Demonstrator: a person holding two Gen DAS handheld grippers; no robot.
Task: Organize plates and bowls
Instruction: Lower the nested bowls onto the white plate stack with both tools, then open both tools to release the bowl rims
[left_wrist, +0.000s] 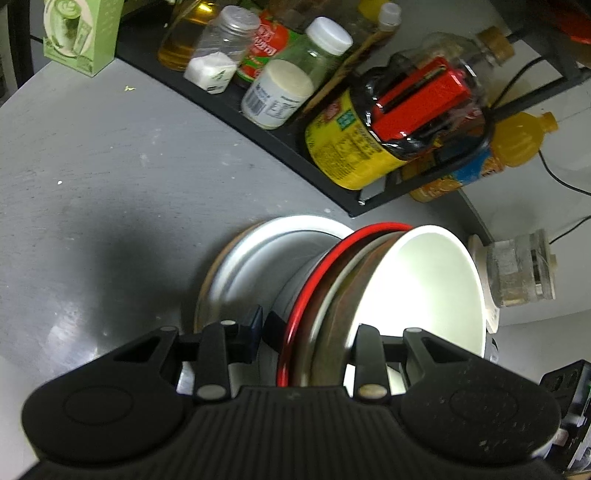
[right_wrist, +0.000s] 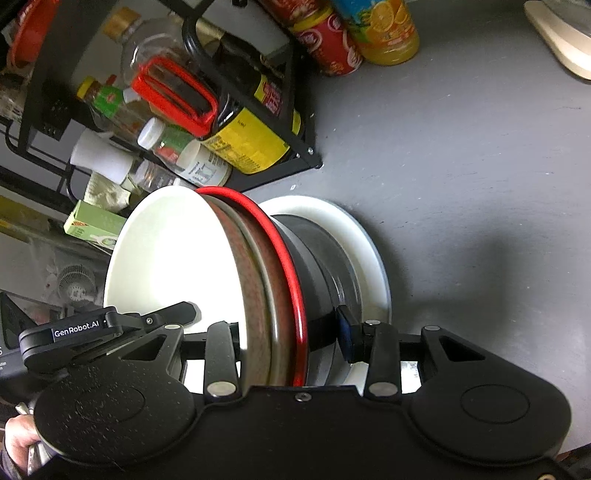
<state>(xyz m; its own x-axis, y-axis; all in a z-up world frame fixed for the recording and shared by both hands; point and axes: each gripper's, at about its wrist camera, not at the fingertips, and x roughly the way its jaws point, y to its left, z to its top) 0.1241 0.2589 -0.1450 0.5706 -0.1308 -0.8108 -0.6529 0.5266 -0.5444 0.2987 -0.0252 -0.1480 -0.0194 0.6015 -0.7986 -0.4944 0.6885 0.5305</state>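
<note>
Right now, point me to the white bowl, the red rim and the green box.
white bowl (left_wrist: 417, 291): left wrist view, on its bright inner wall.
red rim (right_wrist: 284, 251): right wrist view, on the rim's curved edge.
green box (left_wrist: 79, 33): left wrist view, on its printed front face.

The left gripper (left_wrist: 308, 334) fills the lower part of its own view, black and broad, pointing steeply downward; its jaws are closed part-way onto the stacked bowls' rims (left_wrist: 325, 314) — one blue-padded finger (left_wrist: 255, 326) left of centre on the outer side, the other at lower right inside the white bowl. The right gripper (right_wrist: 291, 336) mirrors it in its view, also angled down: one finger at lower left inside the bowl, the blue-padded finger (right_wrist: 347, 338) at right of centre on the outside, clamping the same rims. In the right view's lower left corner a bit of the person's hand (right_wrist: 18, 439) shows, and the left gripper's finger reaches in at left.
</note>
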